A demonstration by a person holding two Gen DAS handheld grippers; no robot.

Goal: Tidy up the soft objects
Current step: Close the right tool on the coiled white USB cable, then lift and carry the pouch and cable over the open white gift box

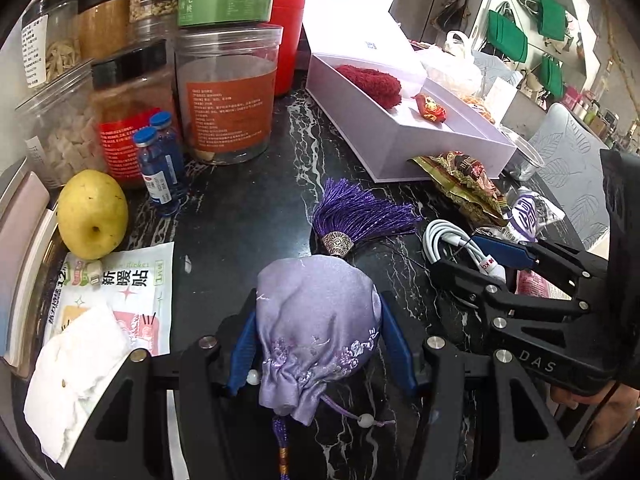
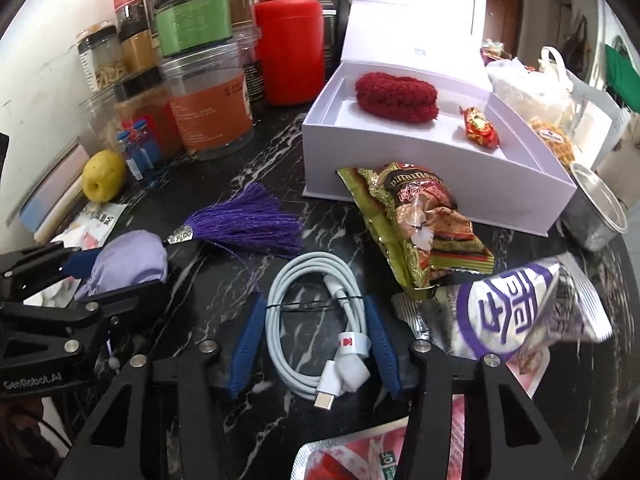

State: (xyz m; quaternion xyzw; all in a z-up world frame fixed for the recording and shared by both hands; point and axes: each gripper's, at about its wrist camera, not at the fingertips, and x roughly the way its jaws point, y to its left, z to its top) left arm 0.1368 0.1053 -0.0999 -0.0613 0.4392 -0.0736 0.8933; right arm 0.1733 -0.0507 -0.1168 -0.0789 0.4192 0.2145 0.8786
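Observation:
A lilac embroidered sachet pouch [image 1: 316, 320] with a purple tassel [image 1: 356, 212] lies on the black marble counter. My left gripper [image 1: 318, 312] has its blue pads against both sides of the pouch; it also shows in the right wrist view [image 2: 124, 258]. My right gripper [image 2: 316, 320] straddles a coiled white charging cable [image 2: 316, 312], its pads at the coil's two sides. An open white box [image 2: 420, 164] holds a red fuzzy roll [image 2: 396, 96] and a small red wrapped packet [image 2: 480, 126].
Jars and a red canister [image 2: 288, 48] stand at the back left, with a yellow pear [image 1: 92, 214] and blue vials [image 1: 160, 160]. Snack bags [image 2: 416, 216] lie before the box. A white tissue [image 1: 76, 380] lies on a heat-patch packet at the left.

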